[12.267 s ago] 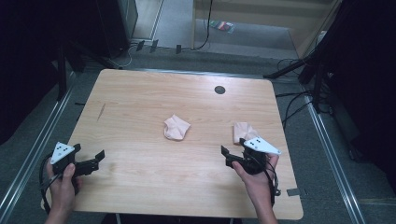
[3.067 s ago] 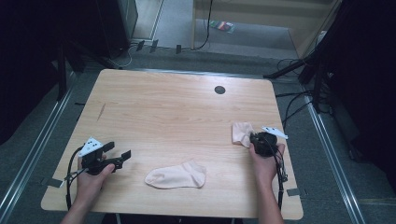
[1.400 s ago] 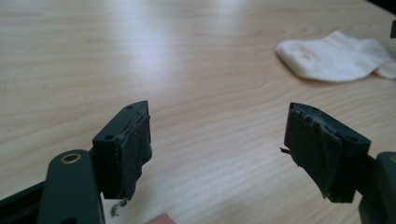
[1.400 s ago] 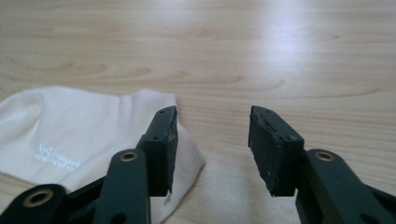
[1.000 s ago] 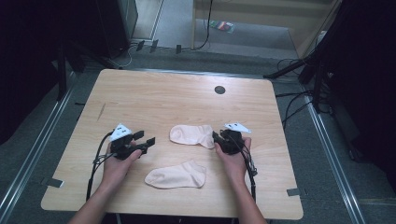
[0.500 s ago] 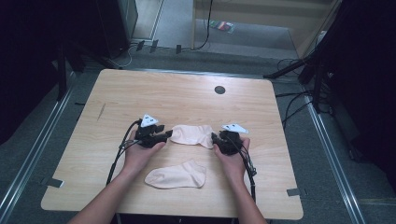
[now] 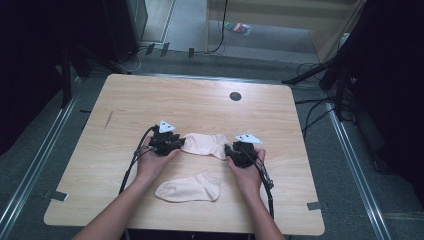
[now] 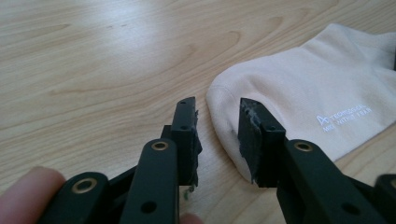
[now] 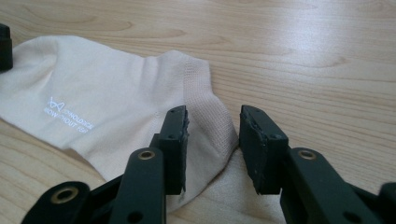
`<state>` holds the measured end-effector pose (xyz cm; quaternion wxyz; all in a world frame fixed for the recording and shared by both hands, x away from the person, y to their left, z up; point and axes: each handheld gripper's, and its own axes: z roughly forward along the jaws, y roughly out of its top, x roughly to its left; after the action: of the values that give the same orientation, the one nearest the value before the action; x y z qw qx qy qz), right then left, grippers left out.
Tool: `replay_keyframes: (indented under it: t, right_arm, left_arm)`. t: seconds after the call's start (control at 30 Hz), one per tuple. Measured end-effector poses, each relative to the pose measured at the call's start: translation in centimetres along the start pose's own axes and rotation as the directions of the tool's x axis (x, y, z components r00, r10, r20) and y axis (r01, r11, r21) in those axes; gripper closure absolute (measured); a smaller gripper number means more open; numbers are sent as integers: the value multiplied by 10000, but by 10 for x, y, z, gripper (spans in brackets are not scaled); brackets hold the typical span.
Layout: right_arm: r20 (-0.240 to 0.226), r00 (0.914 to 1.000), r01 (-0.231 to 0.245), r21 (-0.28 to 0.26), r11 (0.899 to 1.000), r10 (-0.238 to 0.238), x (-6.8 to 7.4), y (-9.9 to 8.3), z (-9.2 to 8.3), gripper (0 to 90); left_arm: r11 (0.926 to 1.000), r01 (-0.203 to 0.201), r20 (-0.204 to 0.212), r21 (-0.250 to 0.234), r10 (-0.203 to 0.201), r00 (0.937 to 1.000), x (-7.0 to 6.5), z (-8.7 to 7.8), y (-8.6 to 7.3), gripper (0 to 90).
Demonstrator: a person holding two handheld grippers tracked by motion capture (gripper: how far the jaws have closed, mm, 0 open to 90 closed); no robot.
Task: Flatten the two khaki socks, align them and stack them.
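A pale pink sock [image 7: 205,145] lies flat across the middle of the wooden table [image 7: 150,100]. My left gripper [image 7: 176,143] is at its left end and my right gripper [image 7: 231,150] at its right end. In the left gripper view the sock's [image 8: 317,93] rounded end sits in the gap of the open gripper [image 8: 217,126]. In the right gripper view the open gripper [image 9: 212,135] straddles the ribbed cuff edge of the sock [image 9: 102,93]. A second matching sock [image 7: 189,188] lies flat nearer the front edge, between the person's forearms.
A round black grommet [image 7: 235,96] sits in the table near its far edge. Cables trail from both grippers along the forearms. Dark stands and cables [image 7: 320,105] crowd the floor to the right, and metal rails [image 7: 30,165] run beside the table.
My left gripper has moved right and away from the person, up to the sock's left end. My right gripper has stayed at the sock's right end. Both socks lie where they were.
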<state>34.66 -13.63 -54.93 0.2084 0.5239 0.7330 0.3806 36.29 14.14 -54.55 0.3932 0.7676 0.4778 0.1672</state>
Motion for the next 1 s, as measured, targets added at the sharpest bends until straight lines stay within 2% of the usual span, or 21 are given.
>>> replay_keyframes:
  t: [0.07, 0.1, 0.3, 0.4, 0.57, 0.7, 0.8, 0.83, 0.9, 1.0]
  right_arm:
    - [47, 9998, 194, 17, 9998, -194, 2, 0, 0, 670]
    - [63, 9996, 291, 26, 9996, -291, 3, -1, 0, 688]
    - [-69, 9996, 278, 51, 9996, -277, 4, -1, 0, 824]
    - [-187, 9998, 124, 63, 9999, -123, 3, -1, 0, 849]
    - [-162, 9998, -65, -70, 10000, 63, 2, -1, -1, 864]
    - [-353, 9991, -252, -284, 9993, 242, -1, 0, -7, 872]
    - [-347, 9987, -383, -405, 9984, 369, -1, 3, -14, 877]
    - [-220, 9989, -426, -432, 9982, 417, -1, 4, -17, 880]
    - [-27, 9992, -409, -470, 9981, 408, 0, 6, -21, 883]
    - [-68, 9993, -371, -547, 9978, 368, 2, 9, -27, 885]
  left_arm:
    - [9999, 107, -81, 97, -106, 9999, 0, 1, 0, 723]
    - [9999, 114, 4, 124, -114, 9999, 1, 1, -1, 733]
    - [9998, 76, 254, 173, -80, 9996, -1, 2, -1, 828]
    - [9997, 52, 425, 236, -62, 9991, 0, 0, -1, 880]
    - [9998, -3, 581, 203, -8, 9983, 3, -4, -3, 897]
    - [9996, 166, 741, -219, -149, 9971, 9, -15, -4, 900]
    - [9970, 387, 934, -676, -323, 9951, 16, -27, -4, 900]
    - [9958, 447, 1012, -799, -365, 9942, 18, -31, -5, 900]
    - [9951, 188, 794, -970, -111, 9968, 20, -40, -5, 900]
    - [9925, 387, 869, -1162, -287, 9958, 24, -49, -9, 900]
